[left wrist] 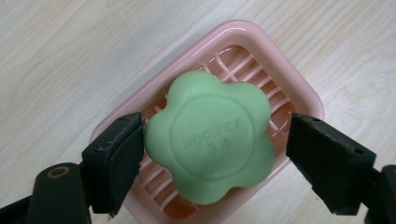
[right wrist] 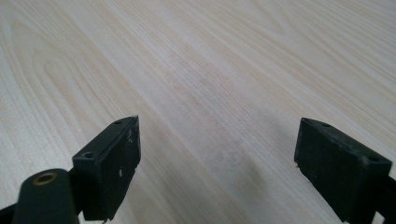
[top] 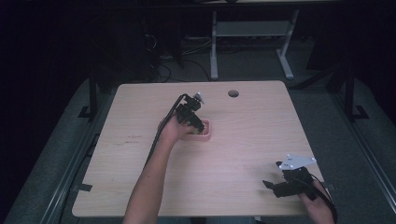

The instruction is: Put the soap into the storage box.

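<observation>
A green flower-shaped soap (left wrist: pixel 212 140) with stamped lettering lies in a pink slatted soap dish (left wrist: pixel 285 65). My left gripper (left wrist: pixel 215 151) is open, one jaw on each side of the soap. Its left jaw touches the soap's edge and its right jaw stands a little off it. In the high view the left gripper (top: pixel 194 119) points down over the dish (top: pixel 207 132) near the table's middle. My right gripper (top: pixel 272 185) rests near the front right corner, open, with bare wood between its jaws (right wrist: pixel 217 154).
The light wooden table (top: pixel 243 140) has a round cable hole (top: pixel 233 93) at its far edge. Beyond it, on the dark floor, stand a white desk frame (top: pixel 252 32) and loose cables.
</observation>
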`<act>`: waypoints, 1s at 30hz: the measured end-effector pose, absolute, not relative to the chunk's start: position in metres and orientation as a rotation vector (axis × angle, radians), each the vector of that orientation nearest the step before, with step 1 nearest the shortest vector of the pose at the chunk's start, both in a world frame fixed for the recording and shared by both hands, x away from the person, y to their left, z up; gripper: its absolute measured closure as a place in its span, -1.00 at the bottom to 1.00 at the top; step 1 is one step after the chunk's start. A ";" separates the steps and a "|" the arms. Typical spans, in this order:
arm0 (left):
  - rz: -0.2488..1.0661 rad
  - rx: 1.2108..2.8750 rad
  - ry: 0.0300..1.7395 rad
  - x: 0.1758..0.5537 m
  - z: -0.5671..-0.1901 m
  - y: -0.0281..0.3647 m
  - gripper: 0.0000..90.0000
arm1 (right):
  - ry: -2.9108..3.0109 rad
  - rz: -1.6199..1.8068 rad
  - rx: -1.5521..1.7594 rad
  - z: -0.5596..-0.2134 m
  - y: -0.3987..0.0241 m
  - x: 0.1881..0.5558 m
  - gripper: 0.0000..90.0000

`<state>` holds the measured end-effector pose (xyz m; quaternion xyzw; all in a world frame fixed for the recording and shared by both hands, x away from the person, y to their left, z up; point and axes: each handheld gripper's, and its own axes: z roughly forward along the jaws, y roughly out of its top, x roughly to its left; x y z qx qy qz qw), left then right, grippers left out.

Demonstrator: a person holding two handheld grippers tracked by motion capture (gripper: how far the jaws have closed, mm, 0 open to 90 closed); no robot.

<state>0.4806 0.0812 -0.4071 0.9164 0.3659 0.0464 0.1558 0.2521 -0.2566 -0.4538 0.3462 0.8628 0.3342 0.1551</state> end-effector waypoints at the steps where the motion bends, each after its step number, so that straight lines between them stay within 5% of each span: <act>1: 0.133 2.625 1.046 0.480 -0.406 0.081 -0.59 | 2.473 0.955 0.989 -0.454 -0.256 0.252 -0.69; 30: 0.137 2.584 0.972 0.458 -0.390 0.096 -0.58 | 2.480 0.933 0.993 -0.457 -0.254 0.252 -0.69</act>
